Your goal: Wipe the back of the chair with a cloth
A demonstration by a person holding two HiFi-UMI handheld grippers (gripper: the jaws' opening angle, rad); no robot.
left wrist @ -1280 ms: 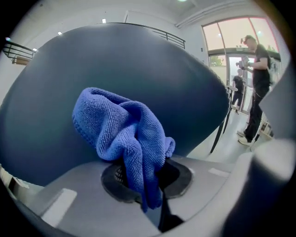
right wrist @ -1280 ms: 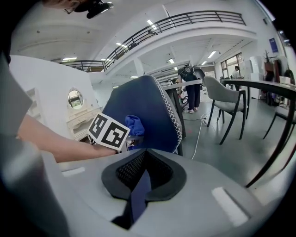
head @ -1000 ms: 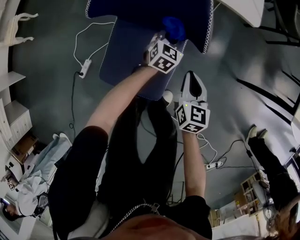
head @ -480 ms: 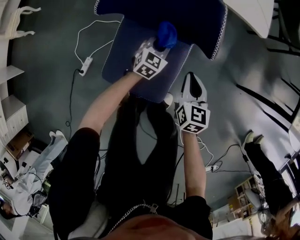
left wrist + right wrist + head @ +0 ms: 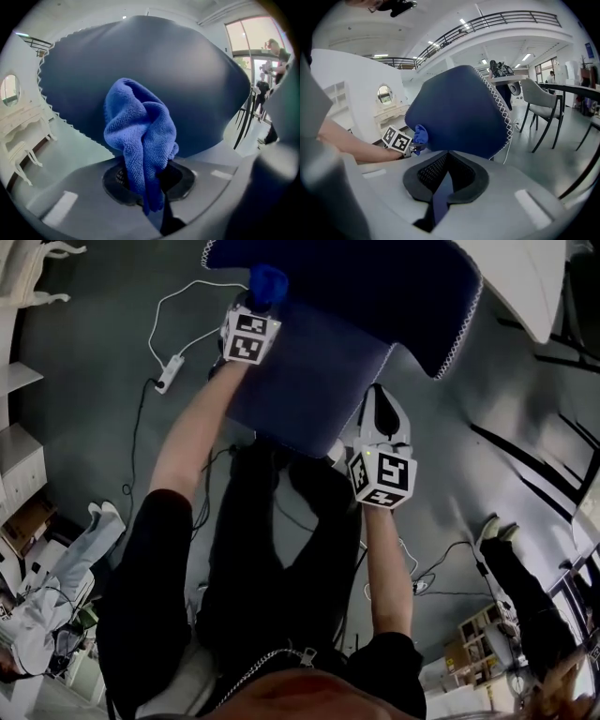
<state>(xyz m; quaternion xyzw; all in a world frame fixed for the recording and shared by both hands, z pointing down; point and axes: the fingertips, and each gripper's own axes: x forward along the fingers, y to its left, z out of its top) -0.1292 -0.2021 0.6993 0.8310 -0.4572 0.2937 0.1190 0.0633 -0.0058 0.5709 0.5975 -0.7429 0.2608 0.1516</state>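
Observation:
The chair back [image 5: 366, 282] is a dark blue padded shell with white stitching, above its seat [image 5: 309, 381]. My left gripper [image 5: 261, 304] is shut on a bunched blue cloth [image 5: 268, 282] and holds it against the back's left edge. In the left gripper view the cloth [image 5: 140, 136] rises from my left gripper [image 5: 147, 180] in front of the chair back [image 5: 197, 79]. My right gripper [image 5: 380, 399] hangs shut and empty beside the seat's near right corner. The right gripper view shows my right gripper [image 5: 445, 180], the chair back [image 5: 459, 112], the cloth [image 5: 420, 135] and the left gripper [image 5: 411, 147].
A white power strip [image 5: 169, 377] with its cable lies on the grey floor left of the chair. White furniture [image 5: 23, 456] lines the left wall. A white table [image 5: 530, 282] stands at top right. A person's legs [image 5: 511, 568] are at lower right, and a grey chair [image 5: 539, 108] stands beyond.
My left gripper has carried the cloth leftward across the chair back, from its right part to its left edge. The right gripper has barely moved.

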